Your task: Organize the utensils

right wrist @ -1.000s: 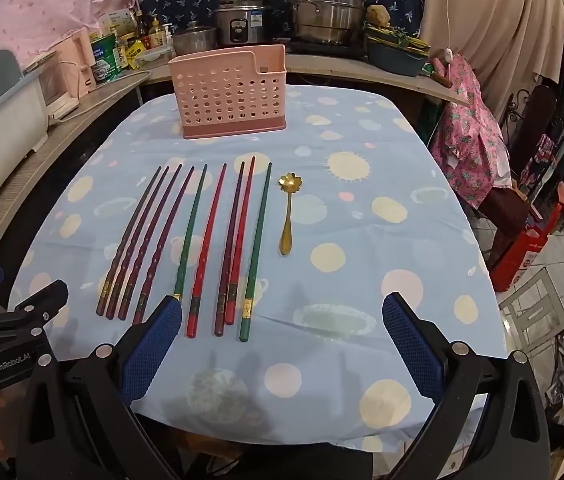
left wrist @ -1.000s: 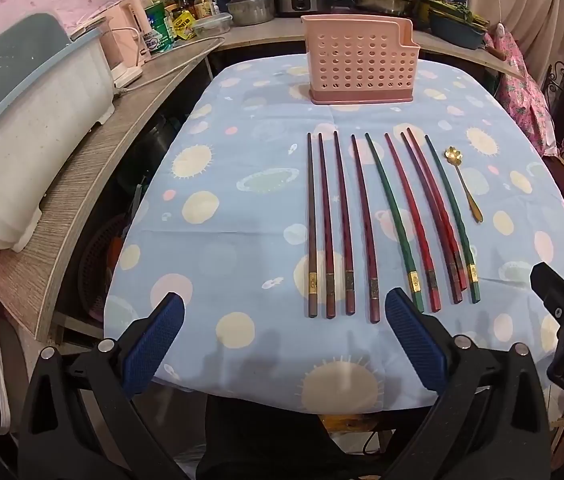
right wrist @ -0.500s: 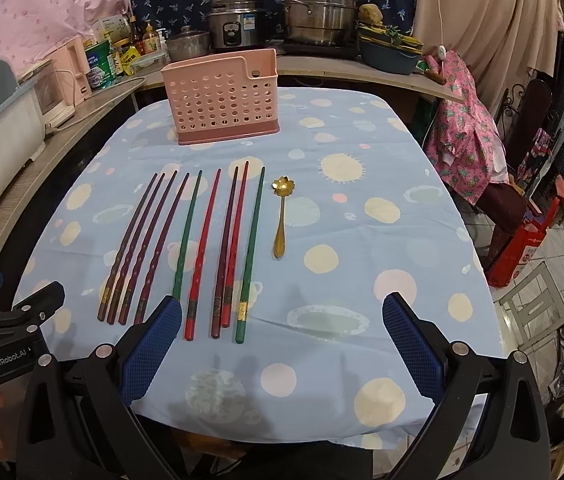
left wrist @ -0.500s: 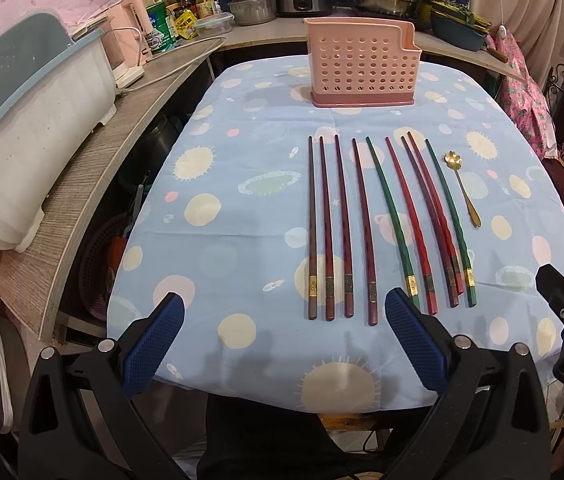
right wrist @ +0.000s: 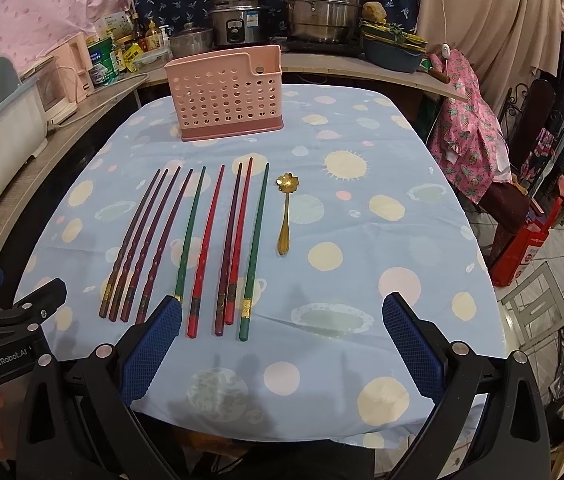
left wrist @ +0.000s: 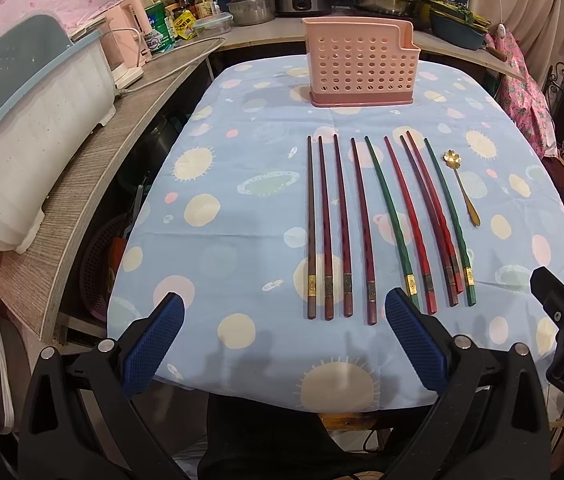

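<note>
Several chopsticks (left wrist: 366, 228) lie side by side on the blue spotted tablecloth (left wrist: 241, 216), dark red ones on the left, green and red ones on the right; they also show in the right wrist view (right wrist: 201, 244). A small gold spoon (left wrist: 461, 186) lies to their right, also in the right wrist view (right wrist: 285, 210). A pink perforated utensil holder (left wrist: 360, 66) stands upright behind them (right wrist: 225, 94). My left gripper (left wrist: 284, 340) is open and empty near the chopsticks' near ends. My right gripper (right wrist: 282, 344) is open and empty at the table's front edge.
A wooden counter (left wrist: 93, 184) with a white and teal bin (left wrist: 21, 120) runs along the left. Pots and a rice cooker (right wrist: 237, 20) stand on the back counter. A chair with pink cloth (right wrist: 470, 136) is at the right.
Both grippers have shifted slightly forward toward the table; the utensils sit a little lower and nearer in both views. Nothing on the table has moved.
</note>
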A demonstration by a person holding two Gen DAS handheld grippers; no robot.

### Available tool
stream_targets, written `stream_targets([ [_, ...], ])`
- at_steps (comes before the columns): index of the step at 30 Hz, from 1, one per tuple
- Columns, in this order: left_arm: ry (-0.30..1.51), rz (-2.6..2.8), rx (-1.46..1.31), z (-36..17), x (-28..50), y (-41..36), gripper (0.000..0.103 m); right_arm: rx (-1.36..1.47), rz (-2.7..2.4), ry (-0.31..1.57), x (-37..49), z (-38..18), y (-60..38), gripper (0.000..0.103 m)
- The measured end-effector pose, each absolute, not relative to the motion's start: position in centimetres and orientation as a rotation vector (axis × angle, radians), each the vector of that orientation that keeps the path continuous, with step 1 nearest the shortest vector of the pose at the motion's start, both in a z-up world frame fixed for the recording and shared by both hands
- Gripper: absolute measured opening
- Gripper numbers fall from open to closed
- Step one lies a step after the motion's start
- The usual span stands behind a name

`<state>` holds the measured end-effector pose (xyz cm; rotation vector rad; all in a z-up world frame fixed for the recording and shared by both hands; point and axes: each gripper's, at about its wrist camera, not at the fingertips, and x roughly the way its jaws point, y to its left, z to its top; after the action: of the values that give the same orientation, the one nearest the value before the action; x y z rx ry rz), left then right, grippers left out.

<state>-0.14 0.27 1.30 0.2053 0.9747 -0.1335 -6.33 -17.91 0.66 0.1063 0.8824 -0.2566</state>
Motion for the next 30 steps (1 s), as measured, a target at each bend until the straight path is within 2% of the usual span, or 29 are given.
stream_targets([
  [30,0.97,-0.139,0.205,1.43,-0.41,-0.08,0.096,0.102,-0.257,0.88,-6.47,0.75,-17.6,0.096],
])
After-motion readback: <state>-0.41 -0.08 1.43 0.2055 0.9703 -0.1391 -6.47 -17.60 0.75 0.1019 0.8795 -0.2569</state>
